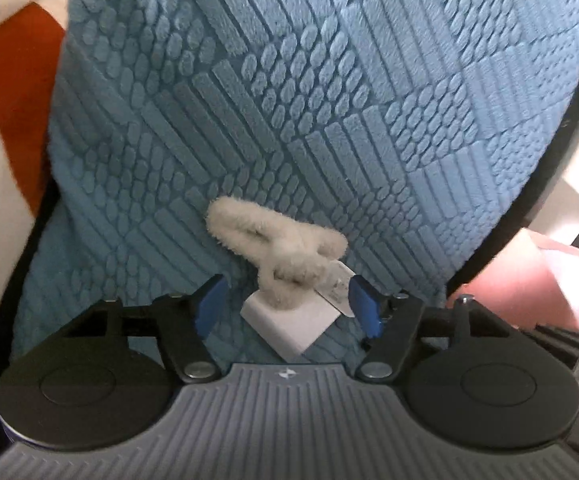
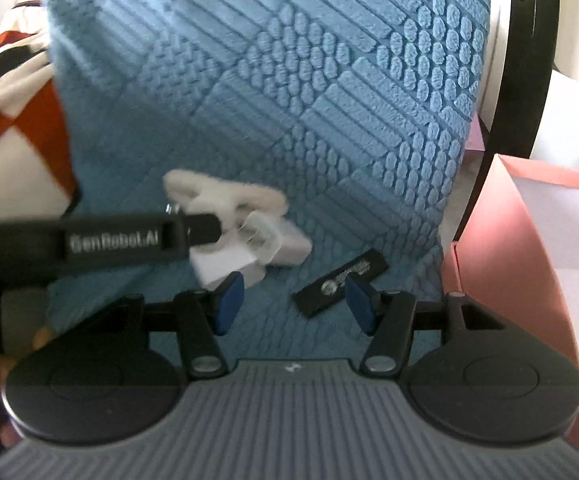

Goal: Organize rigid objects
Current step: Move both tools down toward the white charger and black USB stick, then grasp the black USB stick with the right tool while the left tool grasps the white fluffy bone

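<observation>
L gripper (image 1: pixel 287 308) jaws apart round white charger block (image 1: pixel 289 326) w/ fuzzy cord (image 1: pixel 277 246), no pad contact seen; black flat bar (image 2: pixel 339 282) shown only in R view, by open R gripper (image 2: pixel 295 302); blue textured mat (image 1: pixel 329 100); pink box (image 2: pixel 529 240) at right.

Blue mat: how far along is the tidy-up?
Done: nothing visibly put away. In hand: left gripper jaws straddle the white block under the fluffy clip, not clamped. Right gripper is open by the black tag. Left: all three still on the mat; pink box waits alongside.
</observation>
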